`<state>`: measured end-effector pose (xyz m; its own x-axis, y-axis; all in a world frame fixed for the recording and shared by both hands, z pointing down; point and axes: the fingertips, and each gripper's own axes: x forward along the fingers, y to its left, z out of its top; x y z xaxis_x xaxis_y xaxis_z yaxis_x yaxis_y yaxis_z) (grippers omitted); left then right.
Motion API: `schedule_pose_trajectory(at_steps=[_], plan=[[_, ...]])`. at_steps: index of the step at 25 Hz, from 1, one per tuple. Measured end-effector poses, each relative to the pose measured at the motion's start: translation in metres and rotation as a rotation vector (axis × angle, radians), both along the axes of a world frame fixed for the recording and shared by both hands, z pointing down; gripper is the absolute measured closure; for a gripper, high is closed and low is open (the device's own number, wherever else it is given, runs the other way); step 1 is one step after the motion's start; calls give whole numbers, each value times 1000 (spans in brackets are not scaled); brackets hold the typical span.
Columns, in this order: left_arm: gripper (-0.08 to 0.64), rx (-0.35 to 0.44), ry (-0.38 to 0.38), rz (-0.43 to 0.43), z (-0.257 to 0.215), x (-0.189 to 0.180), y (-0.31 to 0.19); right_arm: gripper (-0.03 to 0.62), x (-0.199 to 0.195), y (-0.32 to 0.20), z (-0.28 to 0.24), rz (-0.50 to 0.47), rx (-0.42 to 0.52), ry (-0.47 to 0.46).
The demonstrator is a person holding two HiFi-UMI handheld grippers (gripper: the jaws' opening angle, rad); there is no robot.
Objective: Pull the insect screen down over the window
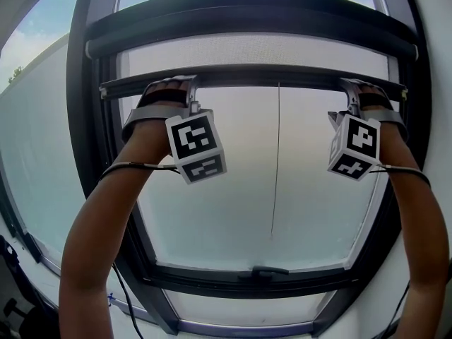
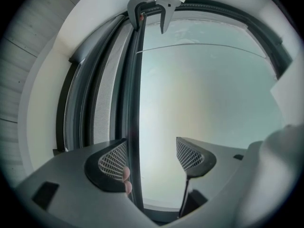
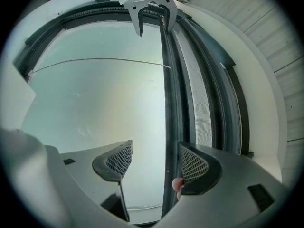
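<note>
The insect screen [image 1: 254,49] ends in a dark pull bar [image 1: 268,75], and this bar runs between the spread fingers [image 2: 113,160] of the left gripper [image 2: 152,156], close against the left pad, with the other pad well apart from it. The right gripper [image 3: 156,163] mirrors this. Its fingers [image 3: 194,165] are also spread, and the bar [image 3: 169,103] lies just beside the right pad. A person's fingertip [image 2: 127,177] shows next to the bar in the left gripper view, and another [image 3: 178,184] shows in the right gripper view.

In the head view the bar's long axis lies level across the window. The left gripper [image 1: 169,90] is at one end and the right gripper [image 1: 360,90] at the other. The screen sits high in the window, drawn out only a short way. It shows as a narrow band of pale grey mesh between the bar and the dark roller housing [image 1: 247,20] above it.

A thin cord [image 1: 275,161] hangs from the middle of the bar over the misty glass. A dark window frame [image 1: 78,119] surrounds the pane, with a handle [image 1: 265,270] at its lower edge.

Whether the pads actually touch the bar cannot be told. The weave of the mesh [image 2: 107,89] is hard to make out. The marker cubes cover parts of both grippers in the head view, and both forearms are cut off at the bottom edge.
</note>
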<state>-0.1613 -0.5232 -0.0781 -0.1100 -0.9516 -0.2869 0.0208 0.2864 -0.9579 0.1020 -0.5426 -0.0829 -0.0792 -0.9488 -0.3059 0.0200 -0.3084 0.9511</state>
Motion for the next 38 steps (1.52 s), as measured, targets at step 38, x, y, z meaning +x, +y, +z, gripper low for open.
schedule_pose_trajectory(at_steps=[38], plan=[[244, -330, 3, 69, 186, 7, 24, 308, 1, 23, 179, -84, -264, -75]])
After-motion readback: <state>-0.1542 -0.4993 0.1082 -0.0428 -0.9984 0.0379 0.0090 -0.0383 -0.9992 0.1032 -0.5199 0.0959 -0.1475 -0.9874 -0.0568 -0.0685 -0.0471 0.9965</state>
